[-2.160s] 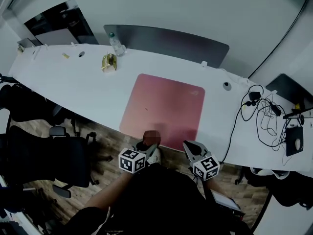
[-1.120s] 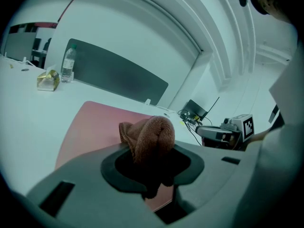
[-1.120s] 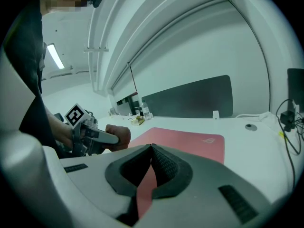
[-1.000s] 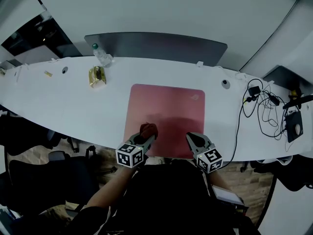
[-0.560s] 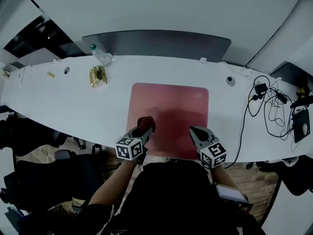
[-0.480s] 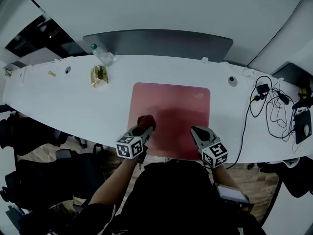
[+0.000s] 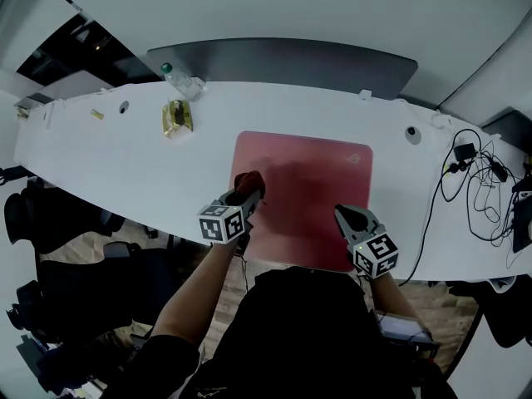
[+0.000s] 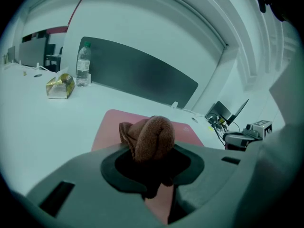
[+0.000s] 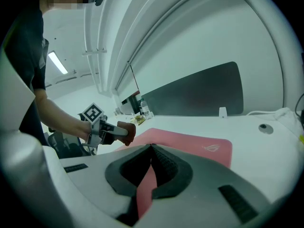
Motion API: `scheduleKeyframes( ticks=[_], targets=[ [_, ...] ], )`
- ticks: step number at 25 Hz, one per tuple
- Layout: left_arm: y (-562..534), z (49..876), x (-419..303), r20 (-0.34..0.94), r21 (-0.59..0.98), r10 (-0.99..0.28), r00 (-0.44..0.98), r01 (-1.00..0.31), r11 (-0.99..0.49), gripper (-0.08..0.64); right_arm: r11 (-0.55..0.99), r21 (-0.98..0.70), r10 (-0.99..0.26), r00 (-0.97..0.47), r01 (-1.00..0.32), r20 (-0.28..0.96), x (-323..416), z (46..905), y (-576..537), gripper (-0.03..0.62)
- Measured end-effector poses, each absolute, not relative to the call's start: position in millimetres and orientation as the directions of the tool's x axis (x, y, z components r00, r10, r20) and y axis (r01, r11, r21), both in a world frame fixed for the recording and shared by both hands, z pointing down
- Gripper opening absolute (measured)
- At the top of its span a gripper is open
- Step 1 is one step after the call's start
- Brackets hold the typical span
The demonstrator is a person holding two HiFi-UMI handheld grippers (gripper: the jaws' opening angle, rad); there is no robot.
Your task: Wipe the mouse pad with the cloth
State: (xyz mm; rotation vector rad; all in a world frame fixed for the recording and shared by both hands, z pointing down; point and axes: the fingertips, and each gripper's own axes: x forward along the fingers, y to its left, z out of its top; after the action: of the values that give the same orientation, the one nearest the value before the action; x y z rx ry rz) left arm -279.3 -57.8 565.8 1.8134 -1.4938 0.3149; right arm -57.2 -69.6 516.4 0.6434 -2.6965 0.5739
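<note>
Mouse pad [image 7: 307, 198]: pink, flat at near edge of table [image 7: 125, 156]; its near edge partly hidden behind both grippers.
Cloth [image 8: 151, 137]: brown, bunched, at pad's left edge; lower folds lost inside jaw recess.
Left gripper [image 7: 246, 191]: clamped on cloth.
Right gripper [image 7: 347, 214]: jaws together, empty, at pad's near right corner.
Cables [image 7: 478, 181]: cut off at table's right end.

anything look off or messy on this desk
Nothing spilled or damaged. The pad lies flat on the desk. Only untidy spots: tangled cables at the right end and a crumpled gold packet by the bottle. The cloth is bunched in the left gripper.
</note>
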Motion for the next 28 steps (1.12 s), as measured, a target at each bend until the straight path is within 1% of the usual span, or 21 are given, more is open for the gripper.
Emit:
scheduleKeyframes(
  ticks=[8,13,24,28],
  targets=[
    [-98.1,575.8,-318.5,0.661,0.329,-0.713,0.233,-0.944,-0.003,0.120,0.815,-0.314,-0.358,-0.850,-0.486,0.386,-62.8,519.5,-85.5,0.025],
    [-126.2,573.7,-329.6,0.665,0.306,-0.710,0.231,-0.952,-0.023,0.120,0.807,-0.319,-0.363,-0.844,-0.497,0.395,-66.0,524.9,-93.0,0.025],
    [-181.3,590.1,-363.4,0.725,0.249,-0.654,0.217,-0.967,-0.044,0.120,0.799,-0.316,-0.372,-0.834,-0.511,0.409,-76.6,528.0,-111.9,0.025],
    [-194.5,599.5,-373.0,0.761,0.236,-0.615,0.207,-0.971,-0.035,0.120,0.796,-0.315,-0.380,-0.831,-0.517,0.406,-76.0,525.0,-114.3,0.025]
  ],
)
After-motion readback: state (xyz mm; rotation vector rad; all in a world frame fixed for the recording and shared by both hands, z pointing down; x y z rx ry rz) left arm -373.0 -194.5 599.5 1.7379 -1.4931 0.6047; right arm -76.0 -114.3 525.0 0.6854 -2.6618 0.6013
